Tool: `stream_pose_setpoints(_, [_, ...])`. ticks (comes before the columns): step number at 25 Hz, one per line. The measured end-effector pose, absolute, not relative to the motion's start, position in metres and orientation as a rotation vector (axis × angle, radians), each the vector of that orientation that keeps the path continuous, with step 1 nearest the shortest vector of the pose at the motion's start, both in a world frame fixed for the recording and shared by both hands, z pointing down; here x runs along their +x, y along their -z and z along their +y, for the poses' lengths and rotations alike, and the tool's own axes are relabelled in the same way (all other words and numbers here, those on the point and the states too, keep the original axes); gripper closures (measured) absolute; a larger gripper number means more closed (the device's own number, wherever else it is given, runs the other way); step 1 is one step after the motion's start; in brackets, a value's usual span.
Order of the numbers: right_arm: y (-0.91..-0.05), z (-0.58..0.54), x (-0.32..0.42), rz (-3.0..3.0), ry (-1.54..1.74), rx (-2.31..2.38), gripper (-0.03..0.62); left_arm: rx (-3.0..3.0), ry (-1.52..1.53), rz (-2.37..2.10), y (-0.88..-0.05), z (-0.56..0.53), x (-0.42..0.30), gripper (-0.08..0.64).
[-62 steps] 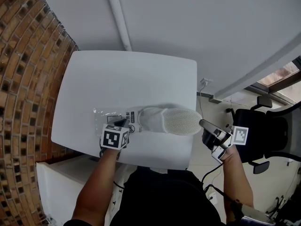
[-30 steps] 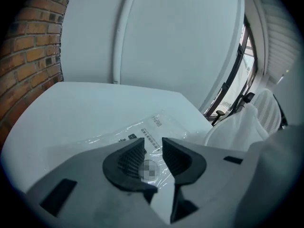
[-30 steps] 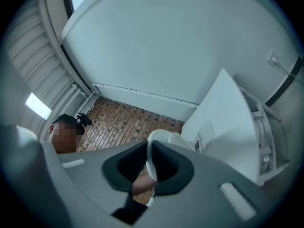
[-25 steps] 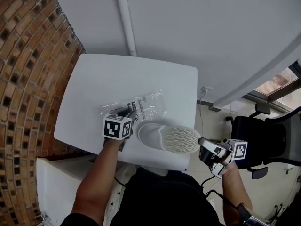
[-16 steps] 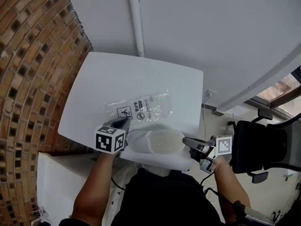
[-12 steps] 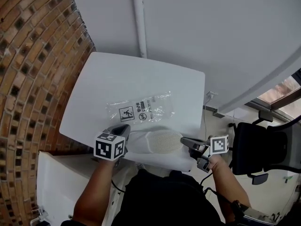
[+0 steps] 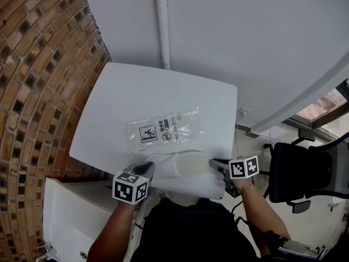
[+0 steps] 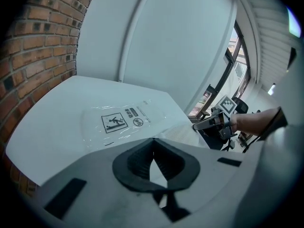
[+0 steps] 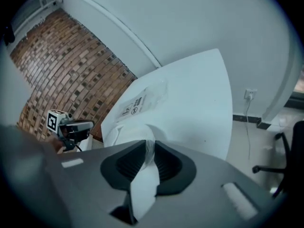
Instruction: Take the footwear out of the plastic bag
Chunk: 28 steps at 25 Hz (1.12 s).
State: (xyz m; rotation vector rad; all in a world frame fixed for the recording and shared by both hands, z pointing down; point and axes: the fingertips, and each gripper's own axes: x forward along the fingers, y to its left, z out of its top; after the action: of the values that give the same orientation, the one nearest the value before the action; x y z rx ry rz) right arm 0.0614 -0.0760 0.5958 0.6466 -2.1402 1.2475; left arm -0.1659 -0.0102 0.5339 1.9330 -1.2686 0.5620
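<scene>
A white slipper lies on the white table at its near edge, outside the clear plastic bag. The bag lies flat just behind it, printed side up. My right gripper is at the slipper's right end. In the right gripper view its jaws have just been opening, but the pads still pinch a thin white edge of the slipper. My left gripper hangs at the slipper's left end, over the table's near edge. Its jaws are shut with nothing between them.
A curved brick wall runs along the table's left side. A white pipe climbs the grey wall behind it. A black office chair stands to the right, and a white cabinet sits low at the near left.
The slipper has come out of the bag, toward the near edge, and now rests on the table. The right gripper came down with it. The left gripper let go of the bag and drew back.
</scene>
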Motion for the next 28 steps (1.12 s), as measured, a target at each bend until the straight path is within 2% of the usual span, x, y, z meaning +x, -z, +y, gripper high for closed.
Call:
stream_pose_setpoints(6, [-0.604, -0.075, 0.081, -1.971, -0.978, 0.794, 0.531, 1.968, -0.564, -1.223, -0.530, -0.008, -0.160, 0.553])
stream_pose_setpoints(10, [-0.580, -0.074, 0.086, -1.974, -0.867, 0.914, 0.540, 2.019, -0.581, -1.151, -0.527, -0.001, -0.150, 0.552])
stream_pose_setpoints(13, [-0.549, -0.062, 0.073, -2.091, -0.873, 0.961, 0.591, 2.065, -0.576, -1.090, -0.525, 0.007, -0.136, 0.553])
stream_pose_setpoints(22, [-0.483, -0.006, 0.037, -2.397, -1.042, 0.966, 0.591, 2.134, -0.533, -1.070, -0.499, 0.020, -0.119, 0.554])
stream_pose_setpoints(28, [-0.444, 0.017, 0.051, -2.531, -0.933, 0.847, 0.591, 2.104, -0.394, -1.186, -0.466, 0.041, -0.094, 0.554])
